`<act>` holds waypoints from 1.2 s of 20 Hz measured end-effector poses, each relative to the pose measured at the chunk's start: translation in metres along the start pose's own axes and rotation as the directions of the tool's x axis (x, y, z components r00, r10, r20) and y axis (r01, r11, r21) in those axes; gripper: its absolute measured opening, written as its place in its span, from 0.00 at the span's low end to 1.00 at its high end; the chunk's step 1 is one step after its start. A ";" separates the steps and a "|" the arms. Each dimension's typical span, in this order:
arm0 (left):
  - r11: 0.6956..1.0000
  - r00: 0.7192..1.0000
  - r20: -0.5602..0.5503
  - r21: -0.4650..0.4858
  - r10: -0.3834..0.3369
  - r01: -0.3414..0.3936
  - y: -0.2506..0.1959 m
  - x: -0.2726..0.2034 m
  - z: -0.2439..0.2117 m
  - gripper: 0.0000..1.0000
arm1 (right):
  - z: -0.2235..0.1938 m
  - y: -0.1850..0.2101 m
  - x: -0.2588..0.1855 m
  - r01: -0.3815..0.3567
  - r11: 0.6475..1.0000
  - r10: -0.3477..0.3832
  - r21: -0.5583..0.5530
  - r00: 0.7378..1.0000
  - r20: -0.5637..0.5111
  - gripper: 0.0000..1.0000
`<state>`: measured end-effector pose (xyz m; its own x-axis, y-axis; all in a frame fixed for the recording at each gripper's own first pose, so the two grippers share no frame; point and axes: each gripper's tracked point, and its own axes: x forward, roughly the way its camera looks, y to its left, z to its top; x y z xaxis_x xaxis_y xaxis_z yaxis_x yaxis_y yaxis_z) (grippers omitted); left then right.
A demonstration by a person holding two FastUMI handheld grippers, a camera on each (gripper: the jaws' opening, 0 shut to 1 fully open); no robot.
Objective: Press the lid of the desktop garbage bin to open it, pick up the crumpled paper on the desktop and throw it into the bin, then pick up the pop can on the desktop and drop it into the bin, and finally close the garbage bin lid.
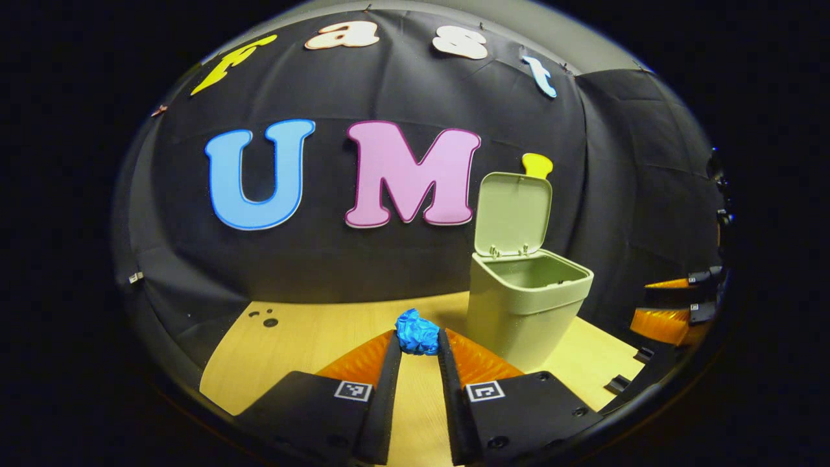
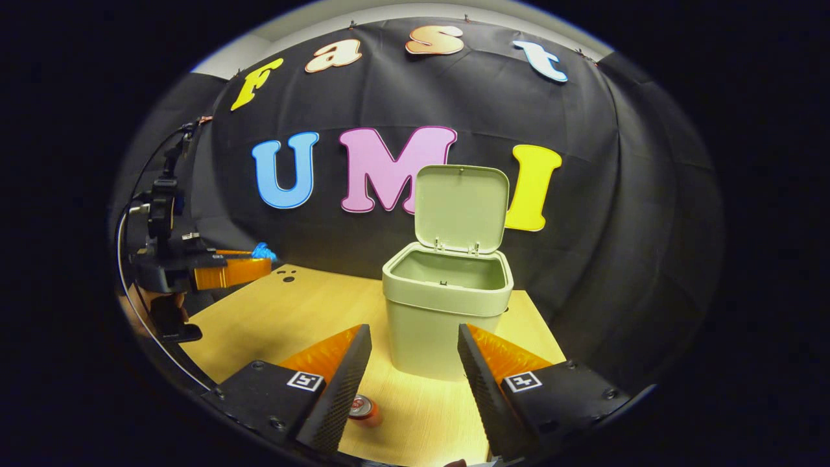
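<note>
A pale green bin stands on the wooden table with its lid swung up and open. My left gripper is shut on a crumpled blue paper, held above the table left of the bin. In the right gripper view the same bin stands straight ahead, lid upright. My right gripper is open in front of it with nothing between its fingers. A pop can lies on the table beside the right gripper's left finger. The left gripper with the blue paper shows at the far left.
The light wooden table has small dark holes near its back left. Black cloth closes off the booth behind and to the sides. A hand holds the left gripper at the left edge of the right gripper view.
</note>
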<state>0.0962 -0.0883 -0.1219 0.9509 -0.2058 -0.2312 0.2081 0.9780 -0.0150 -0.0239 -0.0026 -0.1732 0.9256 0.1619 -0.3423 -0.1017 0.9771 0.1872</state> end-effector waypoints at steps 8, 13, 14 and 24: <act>0.991 0.987 0.092 0.023 -0.130 0.129 -0.056 0.047 0.058 0.43 | -0.005 -0.033 -0.012 0.062 0.998 -0.062 0.027 0.998 -0.009 0.87; 0.975 0.971 0.094 0.042 -0.221 0.218 -0.101 0.081 0.069 0.38 | -0.009 -0.052 -0.021 0.091 0.995 -0.091 0.041 0.996 -0.014 0.87; 0.972 0.968 0.088 0.040 -0.234 0.231 -0.107 0.088 0.068 0.39 | -0.010 -0.057 -0.023 0.101 0.994 -0.101 0.043 0.995 -0.015 0.87; 0.955 0.957 -0.009 0.060 -0.290 0.290 -0.150 0.151 0.041 0.35 | -0.019 -0.100 -0.030 0.183 0.980 -0.180 0.075 0.983 -0.040 0.87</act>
<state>0.2184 -0.2677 -0.1146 0.8474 -0.4805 -0.2259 0.4885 0.8723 -0.0227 -0.0486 -0.1028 -0.1989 0.9135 -0.0115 -0.4066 0.0970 0.9770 0.1901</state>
